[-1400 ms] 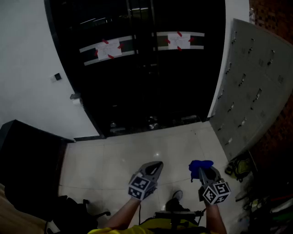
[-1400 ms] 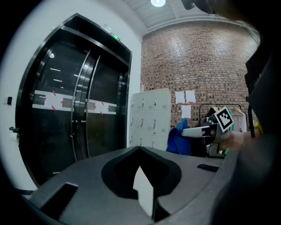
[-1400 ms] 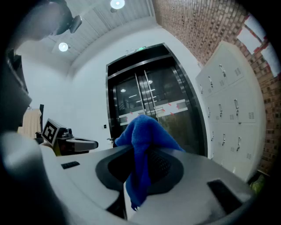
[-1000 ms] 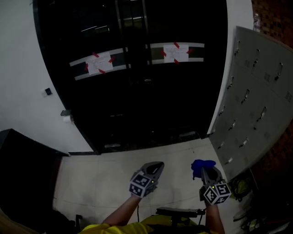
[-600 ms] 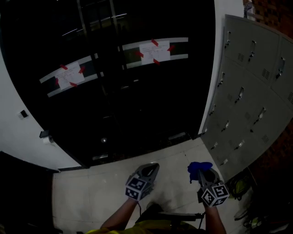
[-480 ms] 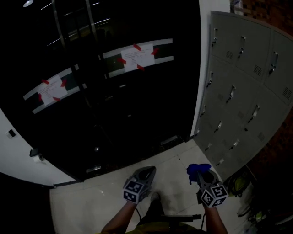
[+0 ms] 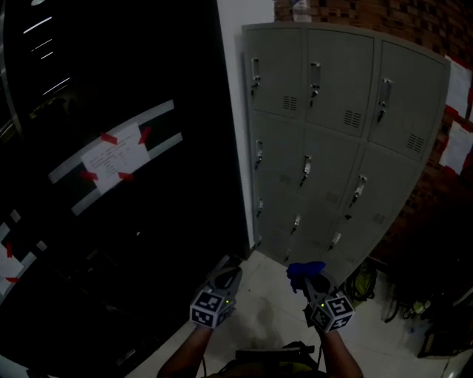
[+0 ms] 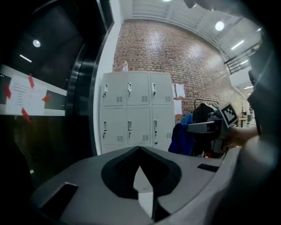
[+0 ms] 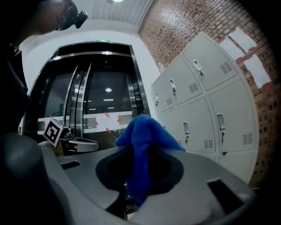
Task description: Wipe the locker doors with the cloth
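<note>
The grey lockers (image 7: 325, 148) stand upright ahead and to the right, three columns of doors with small handles; they also show as lockers (image 8: 131, 110) in the left gripper view and lockers (image 9: 206, 101) in the right gripper view. My right gripper (image 7: 314, 279) is shut on a blue cloth (image 7: 304, 270), which bunches above the jaws as the cloth (image 9: 142, 136). It is held low, well short of the doors. My left gripper (image 7: 228, 266) is beside it, jaws together and holding nothing; its tips (image 8: 140, 151) meet in the left gripper view.
Dark glass doors with a taped paper notice (image 7: 111, 159) fill the left. A white pillar (image 7: 244, 11) separates them from the lockers. A brick wall (image 7: 414, 22) with paper sheets (image 7: 454, 88) stands behind. Bags and clutter (image 7: 362, 280) lie on the floor at the right.
The head view has swung right: the lockers moved from the right edge to the middle and the glass doors slid left. Both grippers kept their places, the cloth still held.
</note>
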{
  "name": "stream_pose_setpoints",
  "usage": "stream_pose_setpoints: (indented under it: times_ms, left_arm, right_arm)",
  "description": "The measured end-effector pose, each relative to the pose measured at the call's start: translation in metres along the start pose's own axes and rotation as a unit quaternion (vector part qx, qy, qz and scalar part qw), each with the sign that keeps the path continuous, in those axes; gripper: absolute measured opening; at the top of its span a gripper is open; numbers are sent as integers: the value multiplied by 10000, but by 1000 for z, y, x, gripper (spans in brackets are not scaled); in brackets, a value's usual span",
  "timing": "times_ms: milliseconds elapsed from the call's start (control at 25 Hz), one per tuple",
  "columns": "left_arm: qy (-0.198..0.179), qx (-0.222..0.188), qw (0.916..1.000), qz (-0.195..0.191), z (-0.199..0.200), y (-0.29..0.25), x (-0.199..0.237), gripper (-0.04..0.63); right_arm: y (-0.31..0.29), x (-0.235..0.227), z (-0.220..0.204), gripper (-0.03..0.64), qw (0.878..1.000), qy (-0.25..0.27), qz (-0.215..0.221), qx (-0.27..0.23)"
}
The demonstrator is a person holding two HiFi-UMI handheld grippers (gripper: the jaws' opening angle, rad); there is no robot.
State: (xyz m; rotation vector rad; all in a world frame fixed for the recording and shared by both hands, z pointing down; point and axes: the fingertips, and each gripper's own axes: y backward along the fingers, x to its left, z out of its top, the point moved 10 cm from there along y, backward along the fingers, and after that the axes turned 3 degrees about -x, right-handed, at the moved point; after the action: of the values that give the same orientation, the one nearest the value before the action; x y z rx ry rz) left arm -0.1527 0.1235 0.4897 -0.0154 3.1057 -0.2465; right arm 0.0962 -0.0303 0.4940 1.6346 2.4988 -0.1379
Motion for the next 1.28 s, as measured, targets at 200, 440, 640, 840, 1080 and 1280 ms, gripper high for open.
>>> stream_pose_setpoints:
  times_ms: [200, 440, 640, 840, 1080, 1280]
  left_arm:
    - [-115, -114, 9966, -803, 8, -109, 17, -2]
    - [5, -193, 9878, -1548, 30, -222, 26, -2]
    - [-97, -428, 9842, -1717, 60, -296, 44, -2]
    - [-347, -512, 9805, -1863, 81, -348, 55, -2]
    - [-392, -655, 9663, -2458, 106, -410, 55, -2]
    - [-987, -894, 9535, -2705, 139, -424, 57, -2]
  right_arm:
    - [-18, -56, 4, 67, 9973, 62, -729, -27]
    - [-50, -139, 10, 67, 9883, -172, -1488, -274]
    - [-101, -195, 31, 67, 9869, 0, -1528, -525]
    - [-139, -223, 62, 67, 9852, 267, -1581, -612]
    - [-190, -277, 151, 67, 9758, 640, -1843, -987]
    - [-231, -295, 330, 67, 9593, 1313, -1822, -1711]
